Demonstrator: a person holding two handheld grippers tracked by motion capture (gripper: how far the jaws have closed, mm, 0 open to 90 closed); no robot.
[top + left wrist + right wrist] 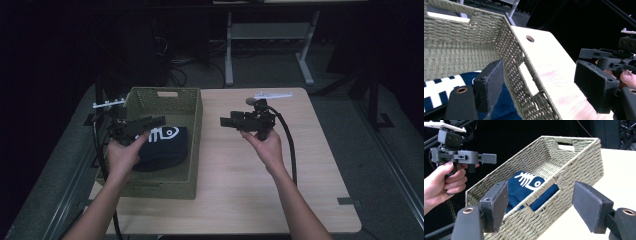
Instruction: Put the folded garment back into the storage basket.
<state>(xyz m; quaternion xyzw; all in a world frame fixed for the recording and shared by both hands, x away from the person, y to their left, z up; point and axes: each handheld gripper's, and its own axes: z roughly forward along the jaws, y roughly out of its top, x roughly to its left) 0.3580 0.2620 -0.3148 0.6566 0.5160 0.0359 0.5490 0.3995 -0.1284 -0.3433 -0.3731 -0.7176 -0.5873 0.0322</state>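
A green woven basket [196, 150] stands on the left half of the wooden table [250, 175]. Inside it lies a folded dark blue cloth [165, 145] with a white fishbone print. A hand holds my left gripper [155, 121] above the basket, over the cloth. In the left gripper view its jaws are wide apart with nothing between them, the basket's side wall [519, 62] and the cloth [509, 105] below. My right gripper [225, 121] hovers over the table just right of the basket, pointing at it. It is open and empty, facing the basket [579, 170] and cloth [529, 185].
The basket has handle slots in its walls [566, 144]. A round cable hole [530, 38] sits in the tabletop behind the basket. Bare wood lies right of and in front of the basket. Beyond the table are a desk frame [229, 50] and floor cables.
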